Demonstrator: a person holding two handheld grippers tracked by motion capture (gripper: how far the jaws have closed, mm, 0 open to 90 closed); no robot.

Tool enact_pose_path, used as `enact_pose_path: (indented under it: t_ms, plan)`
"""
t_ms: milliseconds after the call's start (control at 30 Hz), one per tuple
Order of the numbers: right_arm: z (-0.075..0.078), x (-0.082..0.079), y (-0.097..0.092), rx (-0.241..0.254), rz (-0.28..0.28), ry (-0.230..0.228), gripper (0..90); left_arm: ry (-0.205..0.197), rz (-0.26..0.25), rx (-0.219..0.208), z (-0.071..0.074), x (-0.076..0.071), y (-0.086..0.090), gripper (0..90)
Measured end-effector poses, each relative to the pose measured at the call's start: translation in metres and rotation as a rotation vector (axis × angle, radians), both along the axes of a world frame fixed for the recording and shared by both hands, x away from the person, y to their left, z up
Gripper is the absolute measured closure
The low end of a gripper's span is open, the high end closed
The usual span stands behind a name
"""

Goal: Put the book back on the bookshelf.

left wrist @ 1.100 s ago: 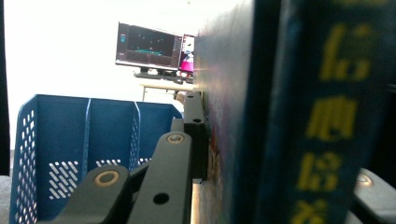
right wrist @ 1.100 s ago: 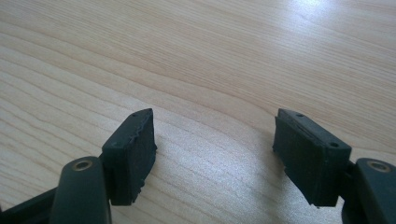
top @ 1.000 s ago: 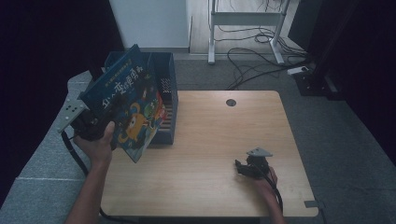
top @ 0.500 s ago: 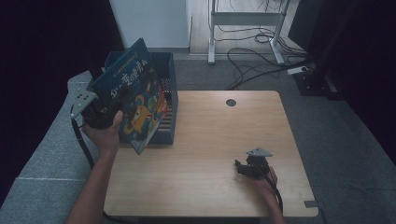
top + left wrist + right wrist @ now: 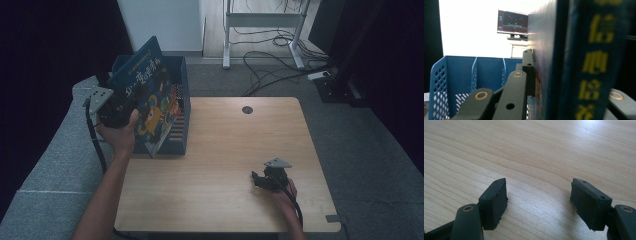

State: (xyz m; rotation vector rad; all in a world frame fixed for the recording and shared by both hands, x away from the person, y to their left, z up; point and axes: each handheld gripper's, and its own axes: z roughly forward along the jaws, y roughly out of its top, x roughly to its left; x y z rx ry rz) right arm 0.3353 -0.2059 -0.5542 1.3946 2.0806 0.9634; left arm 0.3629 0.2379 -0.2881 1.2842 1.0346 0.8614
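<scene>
Darkness swallows the room to the left and right of the tabletop (image 5: 220, 150), so little beyond its edges can be made out. The left claw (image 5: 119, 111) is mostly hidden behind the hand and the picture book (image 5: 150, 107) it carries; from above, the grey plate and a bit of black body are what can be seen of it. In the left gripper view the book (image 5: 564, 60) stands on edge between the jaws, its spine lettering blurred and cut off at the top and bottom, and the jaws are pinched tight on it. The book hangs tilted over the tabletop's far left corner, just above the blue slotted file rack (image 5: 181, 110) standing there, and its cover hides much of the rack. The right claw (image 5: 261, 181) rests near the tabletop's near right corner, well apart from the book. Its jaws are spread with bare wood between them, the pads (image 5: 495, 202) gripping nothing.
</scene>
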Motion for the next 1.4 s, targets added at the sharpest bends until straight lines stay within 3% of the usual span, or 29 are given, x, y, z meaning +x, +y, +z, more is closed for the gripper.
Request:
enact_pose_path:
  t_ms: [733,1200,1400]
  plan:
    - [0.0,0.0,0.0,-0.001,-0.002,-0.001,28.7,0.0,0.058,0.03,-0.006,0.044,-0.019,81.8]
    - [0.0,0.0,0.0,-0.001,-0.008,-0.003,28.7,0.002,0.113,0.051,-0.019,0.069,-0.031,81.8]
    - [0.0,-0.001,0.0,-0.002,-0.008,-0.002,28.7,-0.009,0.134,0.087,-0.025,0.077,-0.036,81.8]
